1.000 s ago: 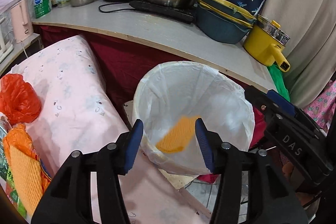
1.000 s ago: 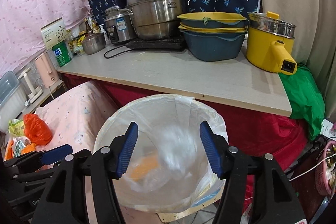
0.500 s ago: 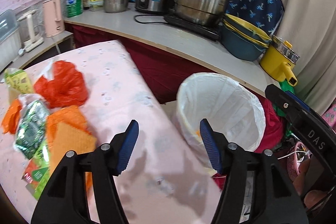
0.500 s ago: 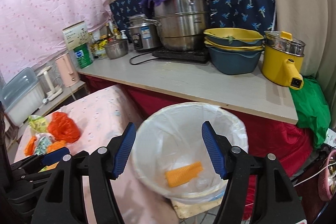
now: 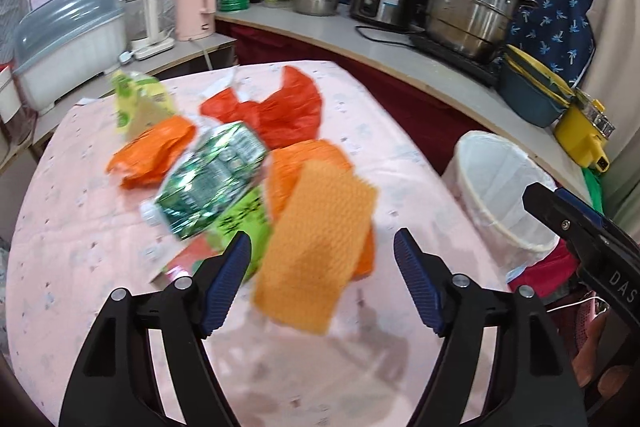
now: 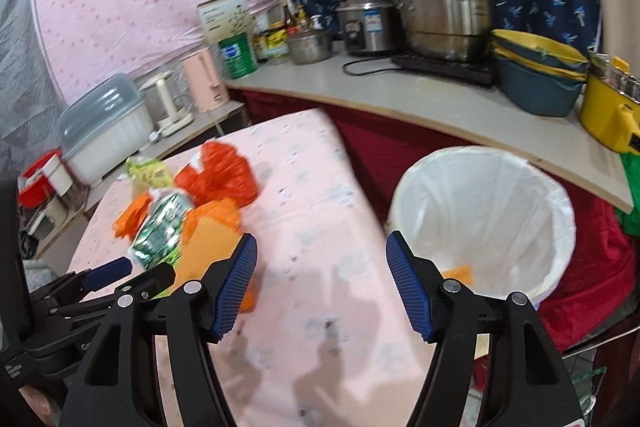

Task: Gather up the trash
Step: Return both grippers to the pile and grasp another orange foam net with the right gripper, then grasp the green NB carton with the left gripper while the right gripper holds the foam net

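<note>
A heap of trash lies on the pink-clothed table [image 5: 100, 247]: an orange cloth [image 5: 316, 247], a green foil packet [image 5: 212, 183], a red plastic bag [image 5: 280, 111], an orange bag [image 5: 154, 151] and a yellow-green wrapper [image 5: 138, 99]. My left gripper [image 5: 322, 283] hovers over the near end of the orange cloth, its jaws opening and holding nothing. The white-lined bin [image 6: 484, 215] stands right of the table with an orange piece [image 6: 460, 273] inside. My right gripper [image 6: 320, 285] is open and empty above bare tablecloth, between heap and bin.
A grey counter [image 6: 420, 103] behind carries a big steel pot [image 6: 444, 11], rice cooker [image 6: 364, 23], stacked blue-and-yellow basins [image 6: 540, 75] and a yellow pot [image 6: 612, 111]. A pink kettle [image 5: 196, 5] and a lidded plastic box [image 5: 68, 35] stand at the back left.
Both grippers swung left from over the bin to the table. The left one's jaws widened and now face the trash heap. An orange piece that was falling lies in the bin.
</note>
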`<state>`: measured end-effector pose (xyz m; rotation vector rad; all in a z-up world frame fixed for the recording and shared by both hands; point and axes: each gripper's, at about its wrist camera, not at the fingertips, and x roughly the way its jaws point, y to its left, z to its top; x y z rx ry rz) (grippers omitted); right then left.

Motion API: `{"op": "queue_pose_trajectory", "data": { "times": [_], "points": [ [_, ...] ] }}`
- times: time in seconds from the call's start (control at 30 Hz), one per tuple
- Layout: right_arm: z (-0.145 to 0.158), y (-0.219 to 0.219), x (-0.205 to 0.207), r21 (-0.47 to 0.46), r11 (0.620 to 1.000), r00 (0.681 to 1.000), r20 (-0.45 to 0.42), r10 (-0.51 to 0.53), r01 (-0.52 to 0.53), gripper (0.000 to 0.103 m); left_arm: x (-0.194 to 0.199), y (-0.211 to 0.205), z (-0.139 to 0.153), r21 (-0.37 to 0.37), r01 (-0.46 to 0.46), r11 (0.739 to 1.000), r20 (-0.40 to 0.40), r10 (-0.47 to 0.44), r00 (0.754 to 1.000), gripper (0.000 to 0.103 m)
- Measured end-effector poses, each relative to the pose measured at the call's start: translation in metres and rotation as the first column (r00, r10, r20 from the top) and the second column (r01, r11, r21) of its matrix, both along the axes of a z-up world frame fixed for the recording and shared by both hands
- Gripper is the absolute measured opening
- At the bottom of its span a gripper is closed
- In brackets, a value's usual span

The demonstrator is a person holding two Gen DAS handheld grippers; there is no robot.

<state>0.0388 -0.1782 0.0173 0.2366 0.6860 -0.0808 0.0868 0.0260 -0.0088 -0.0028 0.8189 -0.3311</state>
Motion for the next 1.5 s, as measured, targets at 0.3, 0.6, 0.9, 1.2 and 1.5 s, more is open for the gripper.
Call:
{"op": "queue_pose_trajectory", "data": {
  "times": [0.3,0.6,0.9,1.2,1.5],
  "points": [
    [-0.031,0.057,0.009,0.059,0.993,0.99,-0.089,0.111,-0.106,0.065,-0.012,0.05,-0.025,0.12,0.001,0.993,0.01,-0.002,1.0,0.084],
    [-0.06,0.095,0.024,0.086,0.983,0.971,-0.163,0.177,-0.164,0.064,-0.005,0.074,-0.051,0.165,0.036,0.986,0.005,-0.037,0.999,0.089],
    [-0.083,0.11,0.042,0.17,0.966,0.947,-0.227,0.229,-0.193,0.057,0.015,0.077,-0.068,0.214,0.082,0.973,0.023,-0.089,0.996,0.091],
    [-0.093,0.117,0.054,0.21,0.954,0.931,-0.251,0.265,-0.215,0.026,0.035,0.066,-0.088,0.203,0.139,0.969,-0.048,-0.132,0.99,0.091],
    [-0.079,0.104,0.048,0.218,0.956,0.949,-0.204,0.24,-0.195,0.011,0.036,0.056,-0.085,0.144,0.131,0.981,-0.076,-0.121,0.99,0.066]
  ]
}}
